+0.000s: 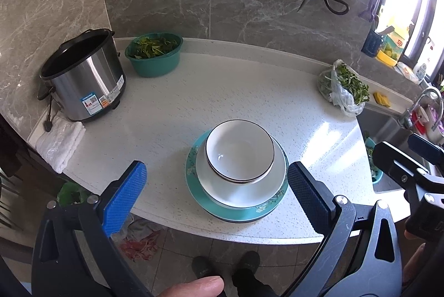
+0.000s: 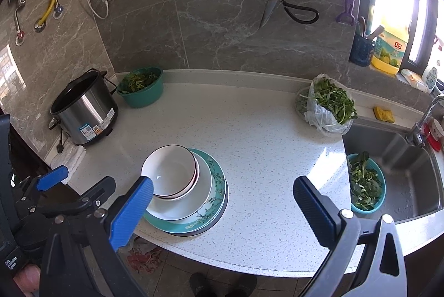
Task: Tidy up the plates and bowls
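A stack stands near the counter's front edge: a teal flowered plate point(image 1: 244, 211) at the bottom, a white plate point(image 1: 238, 191) on it, and a white bowl with a dark rim point(image 1: 238, 150) on top. In the right wrist view the same teal plate point(image 2: 219, 180), white plate point(image 2: 191, 199) and bowl point(image 2: 169, 169) show a second bowl nested under the top one. My left gripper point(image 1: 216, 191) is open, held above the stack, its fingers either side of it. My right gripper point(image 2: 222, 202) is open to the right of the stack, holding nothing.
A steel cooker pot point(image 1: 83, 77) and a folded white cloth point(image 1: 61, 141) sit at the left. A green basin of leaves point(image 1: 152, 52) stands at the back, a bag of greens point(image 2: 327, 105) at the right, the sink point(image 2: 402, 158) with a teal basket point(image 2: 366, 183) beyond. Scissors point(image 2: 277, 2) hang on the wall.
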`<state>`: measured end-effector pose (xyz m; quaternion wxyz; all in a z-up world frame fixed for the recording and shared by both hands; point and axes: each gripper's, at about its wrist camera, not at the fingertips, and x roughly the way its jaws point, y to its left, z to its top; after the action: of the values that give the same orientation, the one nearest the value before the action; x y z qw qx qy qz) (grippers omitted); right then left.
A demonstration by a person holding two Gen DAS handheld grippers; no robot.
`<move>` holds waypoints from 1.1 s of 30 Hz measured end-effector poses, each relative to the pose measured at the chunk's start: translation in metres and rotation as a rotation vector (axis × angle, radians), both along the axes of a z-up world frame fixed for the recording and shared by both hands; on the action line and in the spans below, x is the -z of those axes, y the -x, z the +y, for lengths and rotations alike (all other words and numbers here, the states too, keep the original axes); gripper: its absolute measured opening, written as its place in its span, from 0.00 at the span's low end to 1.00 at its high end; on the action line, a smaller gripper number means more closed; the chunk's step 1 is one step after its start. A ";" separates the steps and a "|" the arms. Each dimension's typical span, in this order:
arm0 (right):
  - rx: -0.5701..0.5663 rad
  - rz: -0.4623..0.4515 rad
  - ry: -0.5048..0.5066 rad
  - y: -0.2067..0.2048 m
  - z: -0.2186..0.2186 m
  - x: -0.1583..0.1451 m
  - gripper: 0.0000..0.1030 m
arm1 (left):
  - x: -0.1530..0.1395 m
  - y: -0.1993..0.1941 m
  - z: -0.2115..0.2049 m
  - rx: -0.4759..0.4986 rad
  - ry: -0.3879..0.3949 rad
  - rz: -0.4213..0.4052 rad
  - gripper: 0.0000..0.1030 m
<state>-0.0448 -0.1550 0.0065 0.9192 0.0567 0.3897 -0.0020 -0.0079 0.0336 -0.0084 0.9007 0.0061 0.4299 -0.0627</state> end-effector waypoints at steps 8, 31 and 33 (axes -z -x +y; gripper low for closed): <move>-0.001 0.016 0.022 -0.006 0.007 0.001 1.00 | 0.000 0.001 0.006 -0.035 -0.005 0.002 1.00; 0.027 0.045 0.045 -0.012 0.008 0.008 1.00 | 0.004 -0.004 0.002 -0.063 -0.041 0.018 1.00; 0.029 0.046 0.044 -0.013 0.009 0.008 1.00 | 0.004 -0.005 0.002 -0.061 -0.043 0.015 1.00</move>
<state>-0.0322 -0.1455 -0.0019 0.9109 0.0418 0.4098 -0.0251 -0.0032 0.0360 -0.0121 0.8986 0.0117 0.4378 -0.0260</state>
